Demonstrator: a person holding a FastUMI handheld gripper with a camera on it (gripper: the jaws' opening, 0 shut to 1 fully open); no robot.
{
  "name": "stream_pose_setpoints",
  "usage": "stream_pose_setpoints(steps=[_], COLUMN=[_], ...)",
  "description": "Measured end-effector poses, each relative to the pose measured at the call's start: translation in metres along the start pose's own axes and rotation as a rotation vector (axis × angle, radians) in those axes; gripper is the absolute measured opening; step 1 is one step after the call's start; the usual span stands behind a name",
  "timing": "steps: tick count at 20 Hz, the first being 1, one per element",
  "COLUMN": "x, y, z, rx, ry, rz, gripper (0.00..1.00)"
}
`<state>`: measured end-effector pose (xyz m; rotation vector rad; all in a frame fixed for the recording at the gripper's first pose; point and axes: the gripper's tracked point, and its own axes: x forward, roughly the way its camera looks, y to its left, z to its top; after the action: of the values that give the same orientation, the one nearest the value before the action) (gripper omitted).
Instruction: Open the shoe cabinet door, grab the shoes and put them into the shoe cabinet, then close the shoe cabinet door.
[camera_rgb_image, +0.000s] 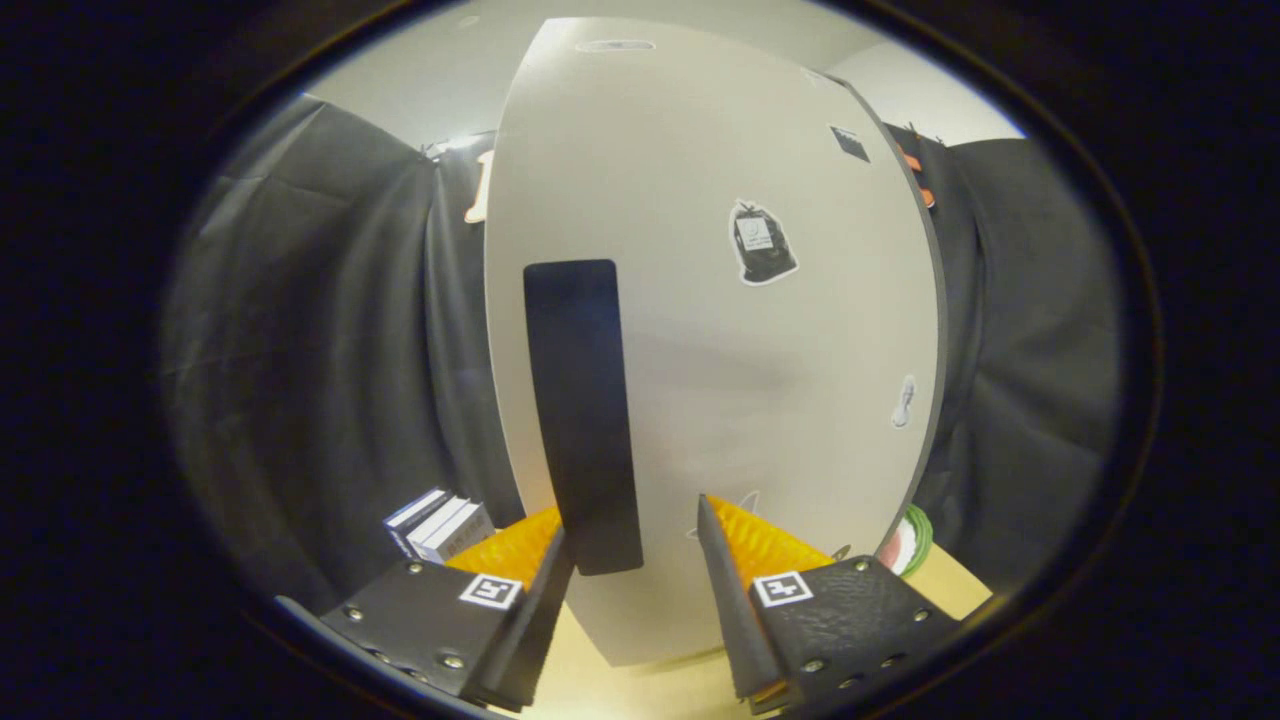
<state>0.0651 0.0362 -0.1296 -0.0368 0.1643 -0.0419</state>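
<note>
White cabinet door (760, 400) fills the centre; the tongs (632, 560) stand apart near its dark handle (583, 410). Misaligned closing could miss it.

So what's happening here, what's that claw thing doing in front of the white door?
A person is holding a two-finger gripper up to a shoe cabinet door, which looks shut. The fingers are open, with the door's long dark handle reaching down between them, nearer the left one, not gripped. A few books stand off to the left by the black cloth.
</note>
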Motion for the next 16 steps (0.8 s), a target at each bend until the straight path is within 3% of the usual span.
stream_pose_setpoints(steps=[3, 16], x=[0.018, 0.056], y=[0.005, 0.015], z=[0.002, 0.005], rx=[0.004, 0.008], ry=[-0.007, -0.032], rz=[-0.010, -0.059], gripper=[0.81, 0.85])
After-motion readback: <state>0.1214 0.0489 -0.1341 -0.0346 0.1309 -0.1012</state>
